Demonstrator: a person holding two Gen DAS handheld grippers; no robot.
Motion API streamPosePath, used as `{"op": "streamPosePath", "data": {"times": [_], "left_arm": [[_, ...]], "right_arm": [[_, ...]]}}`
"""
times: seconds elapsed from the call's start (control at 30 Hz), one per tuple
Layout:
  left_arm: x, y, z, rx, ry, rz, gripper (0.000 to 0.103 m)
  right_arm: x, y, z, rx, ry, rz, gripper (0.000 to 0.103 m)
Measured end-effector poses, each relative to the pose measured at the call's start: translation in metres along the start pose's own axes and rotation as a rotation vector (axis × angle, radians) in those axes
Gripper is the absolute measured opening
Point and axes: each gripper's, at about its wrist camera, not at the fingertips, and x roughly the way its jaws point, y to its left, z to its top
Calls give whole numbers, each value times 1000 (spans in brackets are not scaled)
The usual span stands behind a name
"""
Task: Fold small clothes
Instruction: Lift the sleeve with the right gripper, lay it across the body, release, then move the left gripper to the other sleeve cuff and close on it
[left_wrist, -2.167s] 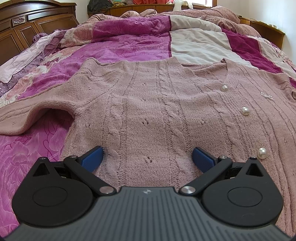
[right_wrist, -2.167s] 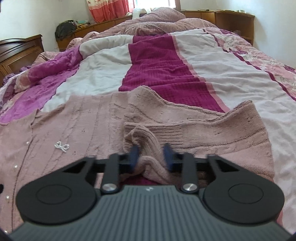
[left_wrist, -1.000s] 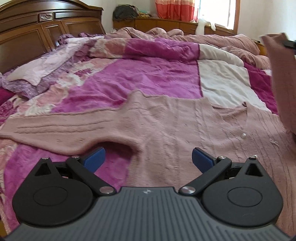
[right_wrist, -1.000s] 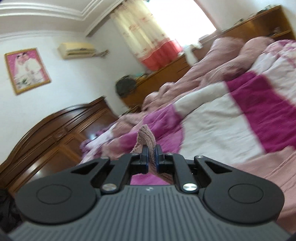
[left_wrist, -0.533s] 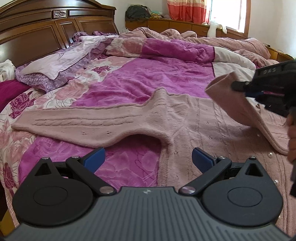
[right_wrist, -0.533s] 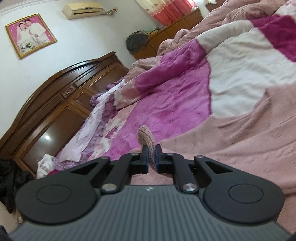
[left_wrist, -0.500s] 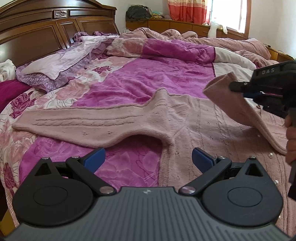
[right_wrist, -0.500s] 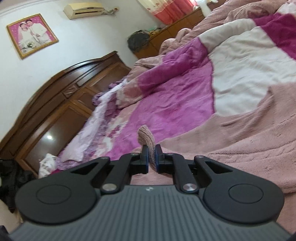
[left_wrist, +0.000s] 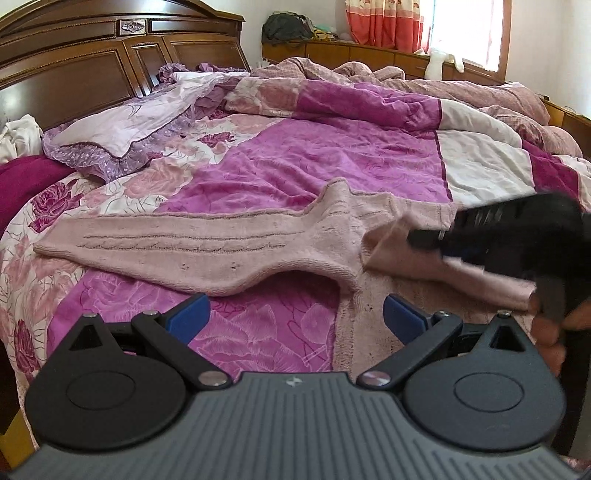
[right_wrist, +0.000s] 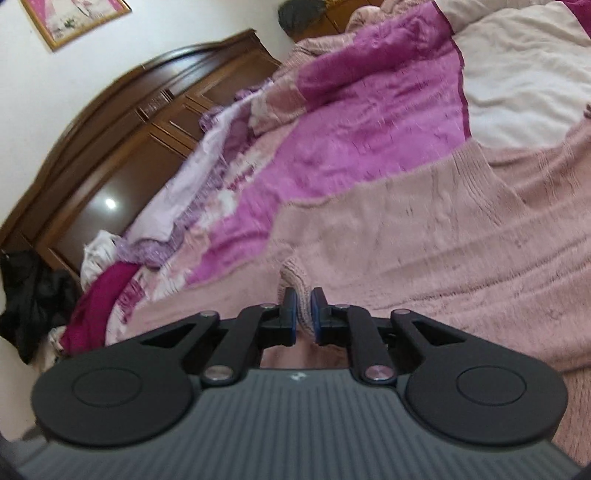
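Note:
A dusty pink knitted cardigan (left_wrist: 332, 236) lies spread on the bed, its left sleeve (left_wrist: 177, 245) stretched out to the left. My left gripper (left_wrist: 293, 319) is open and empty, low over the bedspread just below the sleeve's armpit. My right gripper (right_wrist: 303, 310) is shut on the cuff (right_wrist: 295, 275) of the other sleeve. In the left wrist view the right gripper (left_wrist: 428, 240) holds that folded-over sleeve (left_wrist: 461, 277) low over the cardigan's body.
The bed has a pink and magenta patchwork quilt (left_wrist: 332, 166). A lilac pillow (left_wrist: 122, 129) and a dark wooden headboard (left_wrist: 92, 74) are at the far left. A low wooden cabinet (left_wrist: 369, 51) runs along the back wall under the window.
My right gripper has carried the sleeve cuff leftward and down across the cardigan's body. The left gripper has turned a little further left and stays open.

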Motion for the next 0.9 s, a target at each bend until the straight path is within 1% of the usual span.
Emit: {"op": "streamPosePath", "data": {"times": [0.03, 0.07, 0.1, 0.13, 0.23, 0.3, 0.4, 0.5, 0.57, 0.63, 0.7, 0.77, 0.9], "left_arm": [[-1, 0, 1, 0, -4, -3, 103], [-1, 0, 2, -1, -8, -7, 103], [-2, -1, 4, -3, -12, -13, 103], [-3, -1, 5, -6, -17, -19, 103], [-7, -5, 11, -13, -34, -44, 103], [-7, -10, 17, -9, -43, -66, 103], [-4, -23, 27, 10, -57, -91, 103], [3, -42, 36, 34, -67, -122, 103], [11, -55, 39, 44, -60, -140, 103], [21, -67, 39, 50, -42, -146, 103], [30, -74, 37, 49, -16, -144, 103], [35, -74, 35, 32, -5, -131, 103], [39, -56, 36, -20, 0, -70, 103]], "right_arm": [[-3, 0, -1, 1, 9, 2, 30], [-7, 0, -1, 0, 8, 12, 39], [-15, 0, -1, -6, -7, 30, 58], [-20, -1, 0, -11, -25, 45, 68], [-44, -6, 5, -44, -69, 83, 69], [-60, -14, 9, -55, -85, 62, 69], [-84, -34, 14, -59, -114, -38, 69], [-112, -58, 15, -71, -153, -177, 69], [-129, -72, 15, -77, -175, -269, 69], [-145, -86, 12, -78, -196, -340, 69], [-160, -100, 7, -72, -207, -386, 69], [-169, -110, 1, -72, -208, -413, 69], [-176, -119, -15, -78, -191, -444, 69]]}}
